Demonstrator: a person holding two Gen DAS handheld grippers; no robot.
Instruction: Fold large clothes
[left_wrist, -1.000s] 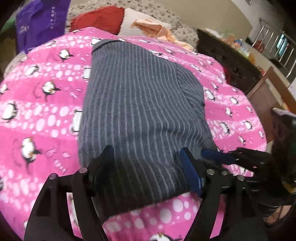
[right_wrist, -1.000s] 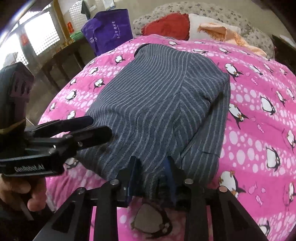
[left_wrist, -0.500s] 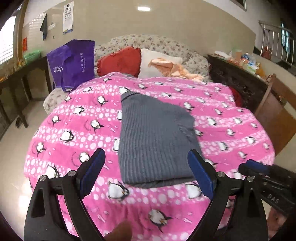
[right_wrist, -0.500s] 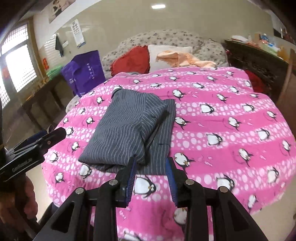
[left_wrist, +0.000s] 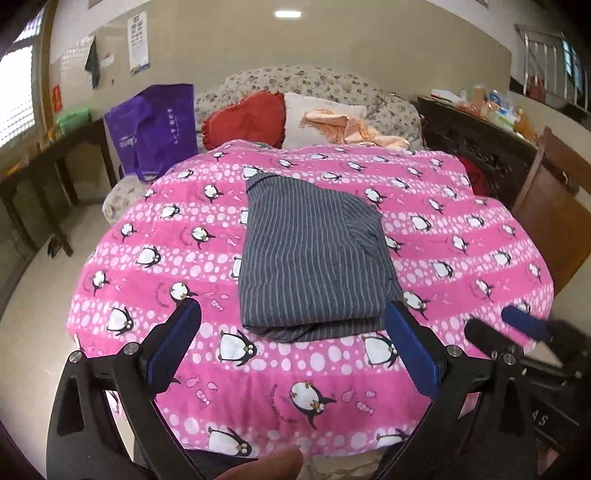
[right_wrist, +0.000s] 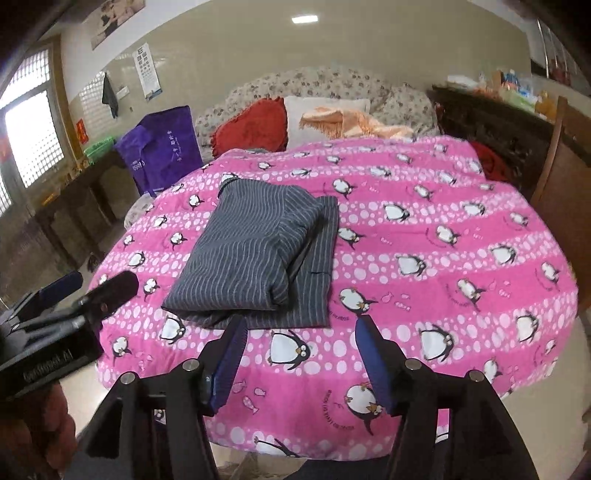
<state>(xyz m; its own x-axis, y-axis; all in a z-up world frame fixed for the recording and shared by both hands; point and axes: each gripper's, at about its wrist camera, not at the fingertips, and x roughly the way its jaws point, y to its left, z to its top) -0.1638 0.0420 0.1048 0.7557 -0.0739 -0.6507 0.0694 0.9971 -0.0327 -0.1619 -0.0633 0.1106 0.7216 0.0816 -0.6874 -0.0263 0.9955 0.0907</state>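
Observation:
A grey striped garment (left_wrist: 310, 254) (right_wrist: 255, 254) lies folded in a flat stack on the pink penguin blanket (left_wrist: 461, 258) (right_wrist: 443, 258). My left gripper (left_wrist: 291, 339) hangs above the blanket's near edge, short of the garment, its jaws opening wide with nothing between them. Over the same near edge my right gripper (right_wrist: 301, 341) has its jaws opening too, and they hold nothing. The right gripper's fingers (left_wrist: 517, 325) show at the right of the left wrist view. At the left of the right wrist view the left gripper's fingers (right_wrist: 110, 288) appear.
A purple bag (left_wrist: 155, 129) stands at the far left beside a floral sofa (left_wrist: 314, 81) with a red cushion (left_wrist: 243, 118) and a peach cloth (left_wrist: 343, 125). A dark cabinet (left_wrist: 480, 147) and a wooden chair (left_wrist: 554, 206) stand to the right. A dark table (right_wrist: 74, 199) lines the left wall.
Both grippers let go of the garment's near edge, pulled back and rose away from it. Their jaws spread wider. The garment stays folded on the blanket.

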